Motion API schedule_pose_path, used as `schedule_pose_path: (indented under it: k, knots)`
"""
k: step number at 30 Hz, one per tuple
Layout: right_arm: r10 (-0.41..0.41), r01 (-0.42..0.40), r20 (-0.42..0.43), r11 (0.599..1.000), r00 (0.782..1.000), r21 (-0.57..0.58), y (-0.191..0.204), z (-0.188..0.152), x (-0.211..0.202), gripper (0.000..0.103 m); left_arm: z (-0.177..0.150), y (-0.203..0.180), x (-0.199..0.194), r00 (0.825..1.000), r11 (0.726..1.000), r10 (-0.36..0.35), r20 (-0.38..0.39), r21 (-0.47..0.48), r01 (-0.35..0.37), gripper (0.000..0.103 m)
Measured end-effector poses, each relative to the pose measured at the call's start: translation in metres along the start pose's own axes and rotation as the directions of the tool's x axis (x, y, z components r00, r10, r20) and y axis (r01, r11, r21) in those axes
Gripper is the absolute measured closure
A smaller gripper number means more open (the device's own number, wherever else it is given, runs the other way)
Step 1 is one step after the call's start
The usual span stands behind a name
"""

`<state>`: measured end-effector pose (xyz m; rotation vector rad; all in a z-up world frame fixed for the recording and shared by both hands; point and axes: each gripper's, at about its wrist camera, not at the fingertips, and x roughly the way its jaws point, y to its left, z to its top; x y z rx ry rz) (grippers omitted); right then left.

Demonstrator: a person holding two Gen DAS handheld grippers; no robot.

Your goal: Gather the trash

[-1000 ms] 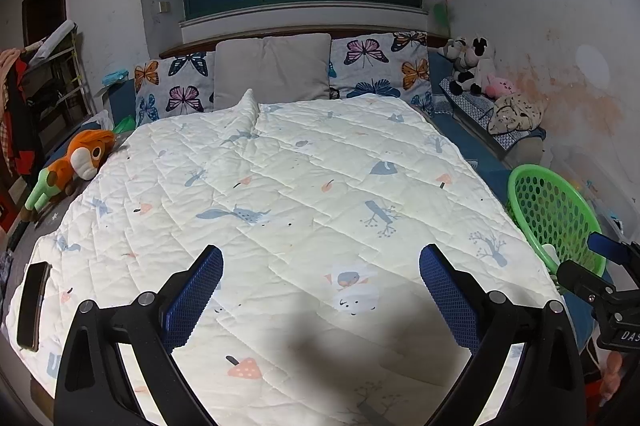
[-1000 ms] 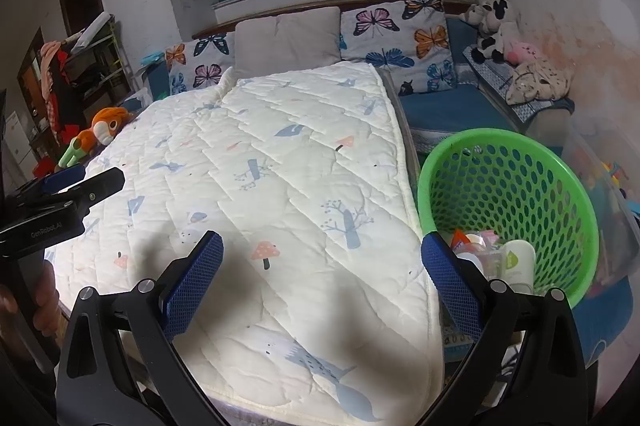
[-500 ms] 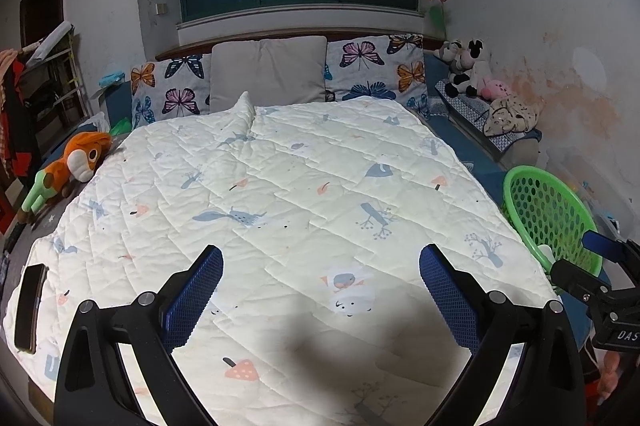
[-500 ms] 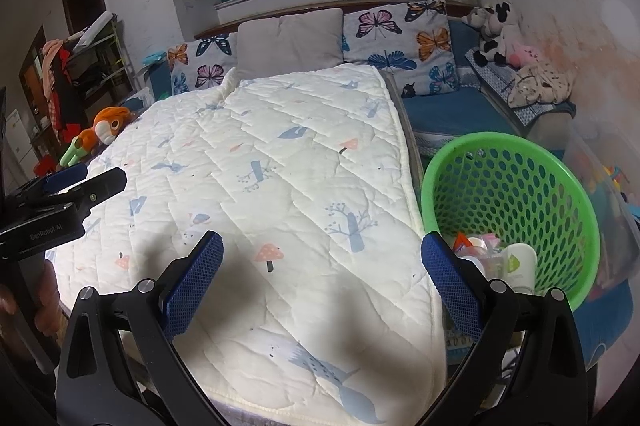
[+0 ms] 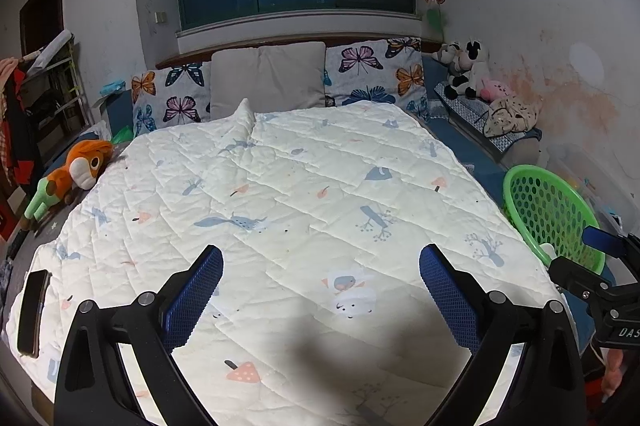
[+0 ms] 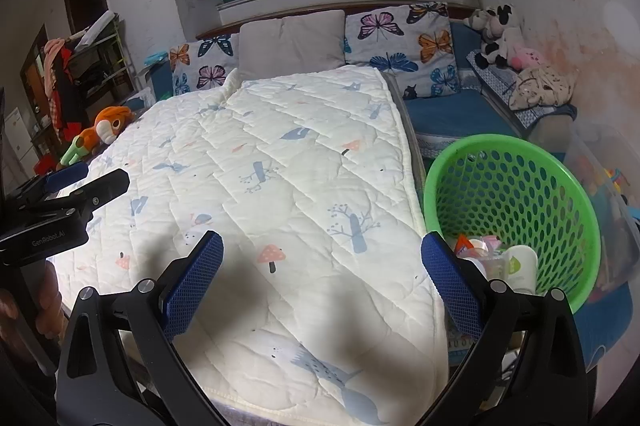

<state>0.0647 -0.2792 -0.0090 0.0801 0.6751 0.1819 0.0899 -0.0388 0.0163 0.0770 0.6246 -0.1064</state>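
A green perforated basket [image 6: 516,201] stands beside the bed's right side; it holds a white cup [image 6: 520,266] and several colourful wrappers [image 6: 476,250]. It also shows in the left wrist view [image 5: 556,209]. My left gripper [image 5: 320,294] is open and empty over the foot of the white quilt [image 5: 288,201]. My right gripper [image 6: 322,282] is open and empty over the quilt's right edge [image 6: 304,193], with its right finger [image 6: 448,286] in front of the basket. Each gripper shows at the edge of the other's view.
A dark phone [image 5: 32,310] lies at the quilt's left front corner. An orange plush toy [image 5: 76,169] lies at the bed's left side. Pillows [image 5: 268,81] line the headboard. Stuffed animals [image 5: 468,69] sit on a blue bench at right. A clear bin [image 6: 608,193] stands behind the basket.
Both views have drifted back and slightly up from the bed. Both grippers stay open and empty.
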Motion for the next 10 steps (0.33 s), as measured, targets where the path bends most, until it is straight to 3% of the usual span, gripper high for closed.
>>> schedule_pose_path:
  k: [10]
  knots:
    - [0.006, -0.006, 0.0, 1.0, 1.0, 0.0, 0.0017, -0.0018, 0.0014, 0.005, -0.0015, 0.0073, -0.0016, 1.0, 1.0, -0.011, 0.002, -0.027, 0.011, 0.008]
